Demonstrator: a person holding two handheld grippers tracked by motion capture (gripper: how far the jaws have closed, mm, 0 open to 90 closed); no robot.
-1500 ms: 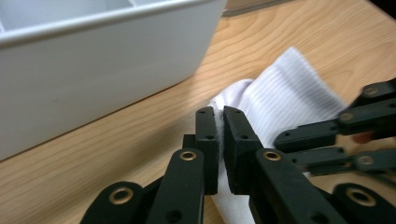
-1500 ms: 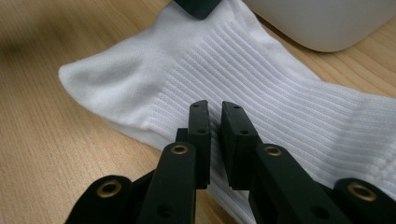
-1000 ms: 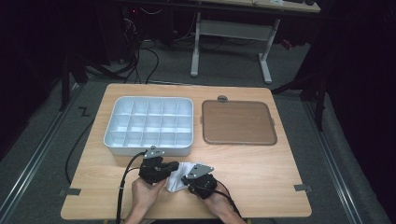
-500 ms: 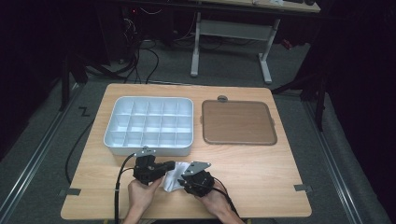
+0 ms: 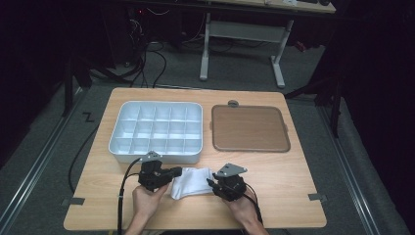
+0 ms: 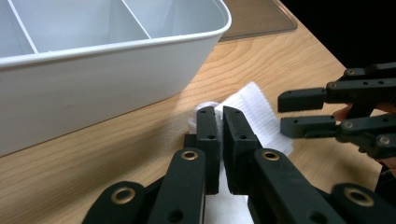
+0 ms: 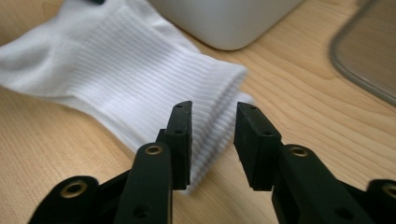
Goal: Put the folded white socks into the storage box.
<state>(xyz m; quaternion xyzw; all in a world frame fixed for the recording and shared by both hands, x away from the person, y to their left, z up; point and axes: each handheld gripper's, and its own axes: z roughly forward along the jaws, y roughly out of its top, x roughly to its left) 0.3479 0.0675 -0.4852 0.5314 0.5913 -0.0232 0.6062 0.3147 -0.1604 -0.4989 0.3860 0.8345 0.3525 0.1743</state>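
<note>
Sock [image 5: 192, 182]: soft, light, floppy. Left tool [image 6: 219, 122] clamped on one end; right tool [image 7: 211, 133] jaws just opening, apart at ribbed cuff.

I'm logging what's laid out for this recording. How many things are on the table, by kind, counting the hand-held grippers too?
White sock: 1
White compartment tray: 1
Brown lid: 1
Grippers: 2, the left gripper and the right gripper
Total: 5

Left hand-held gripper [image 5: 177, 172] clamped; right hand-held gripper [image 5: 211, 183] (2 jaws parted) has just been opening.
</note>
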